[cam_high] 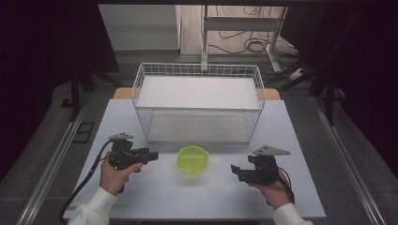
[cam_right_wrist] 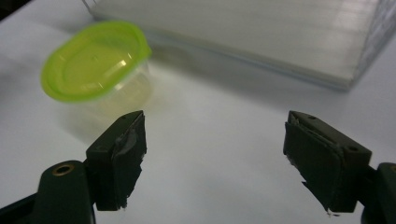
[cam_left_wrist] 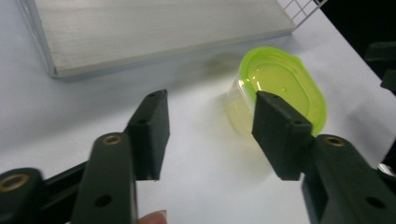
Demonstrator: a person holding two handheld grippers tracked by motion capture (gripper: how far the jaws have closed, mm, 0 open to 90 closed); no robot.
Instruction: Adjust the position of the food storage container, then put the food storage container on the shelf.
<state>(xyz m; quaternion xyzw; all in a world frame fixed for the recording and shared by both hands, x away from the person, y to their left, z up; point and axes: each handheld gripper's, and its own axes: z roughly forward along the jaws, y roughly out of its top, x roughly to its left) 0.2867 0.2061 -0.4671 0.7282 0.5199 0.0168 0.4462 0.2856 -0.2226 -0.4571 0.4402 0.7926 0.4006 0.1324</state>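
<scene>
A small clear tub with a lime-green lid (cam_high: 192, 160) stands upright on the white table, between the two grippers. My left gripper (cam_high: 152, 155) is just left of it, open, jaws pointing at the tub. In the left gripper view the tub (cam_left_wrist: 280, 88) sits beyond the right jaw, with the gripper (cam_left_wrist: 210, 123) holding nothing. My right gripper (cam_high: 234, 169) is to the tub's right, open and empty. In the right gripper view the tub (cam_right_wrist: 95, 70) is at upper left, ahead of the left jaw, and the gripper (cam_right_wrist: 215, 144) spans bare table.
A white wire basket (cam_high: 199, 75) stands at the back of the table, open side toward me, with a white shelf board inside and a pale base board (cam_left_wrist: 149, 28). The table's front edge (cam_high: 197, 218) is close to the hands.
</scene>
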